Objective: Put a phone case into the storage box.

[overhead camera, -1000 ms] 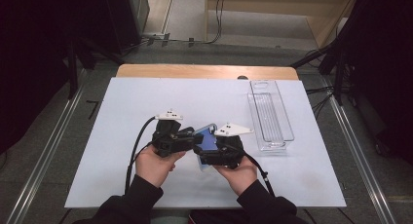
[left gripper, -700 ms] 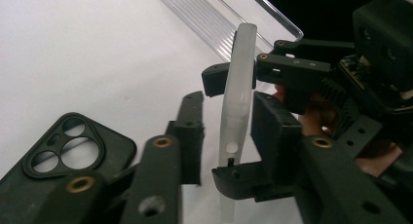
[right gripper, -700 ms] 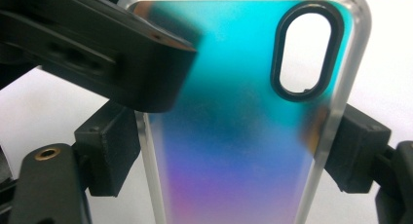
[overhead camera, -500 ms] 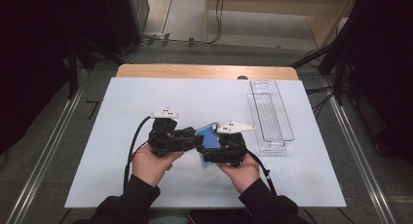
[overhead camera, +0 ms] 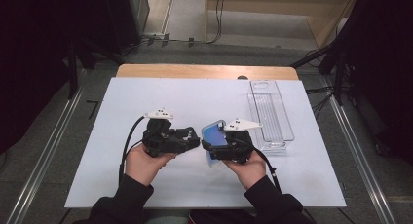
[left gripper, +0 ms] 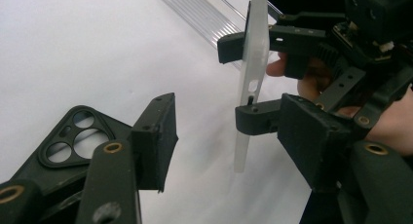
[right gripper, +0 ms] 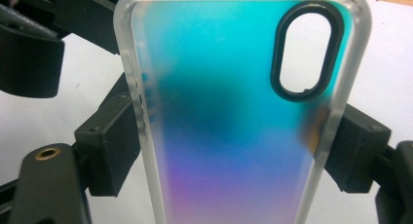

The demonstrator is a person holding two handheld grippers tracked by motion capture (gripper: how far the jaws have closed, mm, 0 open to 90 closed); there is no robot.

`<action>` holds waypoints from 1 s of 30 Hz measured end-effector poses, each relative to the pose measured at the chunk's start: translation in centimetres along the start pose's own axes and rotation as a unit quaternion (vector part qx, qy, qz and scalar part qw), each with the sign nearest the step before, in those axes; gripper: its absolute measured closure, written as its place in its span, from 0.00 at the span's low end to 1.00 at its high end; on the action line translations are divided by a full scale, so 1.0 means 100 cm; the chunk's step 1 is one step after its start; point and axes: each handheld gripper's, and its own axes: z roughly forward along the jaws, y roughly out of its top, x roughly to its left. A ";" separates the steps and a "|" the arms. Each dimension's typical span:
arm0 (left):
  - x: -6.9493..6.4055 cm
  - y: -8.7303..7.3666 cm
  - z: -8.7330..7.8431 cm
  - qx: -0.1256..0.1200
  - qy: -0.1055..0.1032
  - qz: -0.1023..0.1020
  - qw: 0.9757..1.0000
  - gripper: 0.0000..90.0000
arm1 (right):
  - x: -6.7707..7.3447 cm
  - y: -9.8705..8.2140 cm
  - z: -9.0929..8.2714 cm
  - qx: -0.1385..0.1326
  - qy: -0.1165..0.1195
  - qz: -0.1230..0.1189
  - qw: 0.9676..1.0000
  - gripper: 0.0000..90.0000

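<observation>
My right gripper (overhead camera: 210, 142) is shut on a phone case (overhead camera: 214, 133) with an iridescent blue back, a frosted rim and a black oval camera ring (right gripper: 304, 51). In the right gripper view its pads (right gripper: 112, 151) press on the two long edges. My left gripper (overhead camera: 195, 135) stands just left of it, apart from it. Its jaws have just been opening. The case's edge (left gripper: 251, 78) stands beyond the gap, and neither pad touches it. A black phone case (left gripper: 73, 141) with round camera holes lies by the left jaw.
A clear plastic tray (overhead camera: 270, 114) lies on the white table cover (overhead camera: 195, 97) at the right, just beyond my right hand. A wooden table edge (overhead camera: 204, 71) runs along the back. Cables trail from both grippers toward the person.
The left gripper has drawn back to the left from the blue case, and its jaws have opened. A gap now shows between the two grippers. The right gripper keeps the case where it was.
</observation>
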 end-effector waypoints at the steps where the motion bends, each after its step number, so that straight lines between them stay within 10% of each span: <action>1: 0.001 -0.001 0.000 0.001 -0.005 0.005 1.000 0.43 | -0.001 0.000 -0.001 0.000 0.003 -0.002 1.000 0.18; 10: 0.012 -0.010 -0.003 0.025 -0.030 0.055 0.998 0.37 | -0.009 0.001 -0.008 -0.004 0.027 0.000 1.000 0.18; 30: 0.033 -0.044 0.002 0.045 -0.057 0.076 0.994 0.34 | -0.024 0.008 -0.027 -0.021 0.056 -0.028 0.998 0.18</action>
